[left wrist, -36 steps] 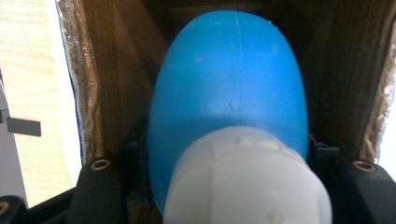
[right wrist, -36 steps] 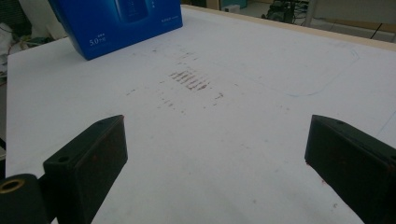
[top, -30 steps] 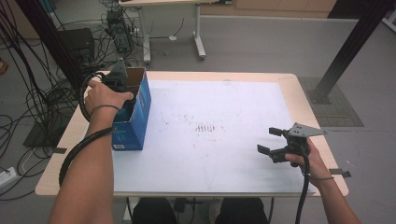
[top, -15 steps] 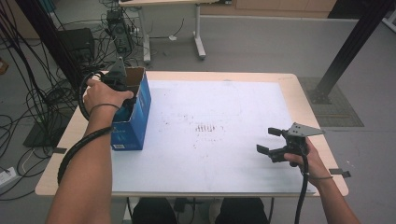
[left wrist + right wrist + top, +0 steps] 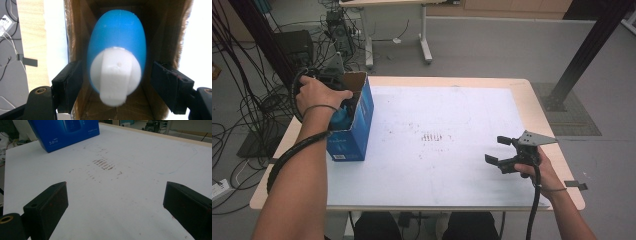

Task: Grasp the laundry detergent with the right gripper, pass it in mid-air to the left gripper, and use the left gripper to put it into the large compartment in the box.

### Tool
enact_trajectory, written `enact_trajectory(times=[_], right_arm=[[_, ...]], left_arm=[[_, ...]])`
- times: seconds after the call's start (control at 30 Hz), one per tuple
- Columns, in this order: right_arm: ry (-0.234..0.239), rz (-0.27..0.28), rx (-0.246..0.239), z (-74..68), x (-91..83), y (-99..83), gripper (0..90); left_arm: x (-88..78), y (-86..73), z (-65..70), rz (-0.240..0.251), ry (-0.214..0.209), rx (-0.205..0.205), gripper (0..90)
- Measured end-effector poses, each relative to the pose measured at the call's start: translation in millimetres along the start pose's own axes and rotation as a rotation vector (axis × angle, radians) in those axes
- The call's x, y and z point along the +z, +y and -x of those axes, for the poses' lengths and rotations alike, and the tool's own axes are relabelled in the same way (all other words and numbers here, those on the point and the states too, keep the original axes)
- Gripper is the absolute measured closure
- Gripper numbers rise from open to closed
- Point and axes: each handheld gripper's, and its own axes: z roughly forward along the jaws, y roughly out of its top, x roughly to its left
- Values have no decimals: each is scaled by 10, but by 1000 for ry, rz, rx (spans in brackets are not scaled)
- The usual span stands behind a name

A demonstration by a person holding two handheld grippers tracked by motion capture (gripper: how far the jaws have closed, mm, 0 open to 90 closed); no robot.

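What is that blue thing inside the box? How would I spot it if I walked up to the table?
Start at the white-topped table and find the open blue box near its far left edge. Inside it lies a blue egg-shaped thing with a white end, between the jaws of the left gripper, which do not touch it. It is the rounded, glossy item among the box's brown cardboard walls.

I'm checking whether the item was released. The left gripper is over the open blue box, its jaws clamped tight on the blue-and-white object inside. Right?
Not quite. The left gripper is over the open blue box, but its jaws have just been opening: in the left gripper view both pads stand clear of the blue-and-white object, which sits between them inside the box, unclamped.
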Motion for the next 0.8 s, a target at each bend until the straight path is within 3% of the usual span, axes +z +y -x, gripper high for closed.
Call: enact_trajectory(times=[0.27,0.7,0.8], right_arm=[[7,1,-4,-10,28,14,57],[19,-5,-14,-9,51,88,57],[22,-6,-16,0,54,93,57]], left_arm=[[-173,-79,39,31,16,7,231],[-415,-239,44,71,-2,35,136],[-470,-303,111,94,8,48,115]])
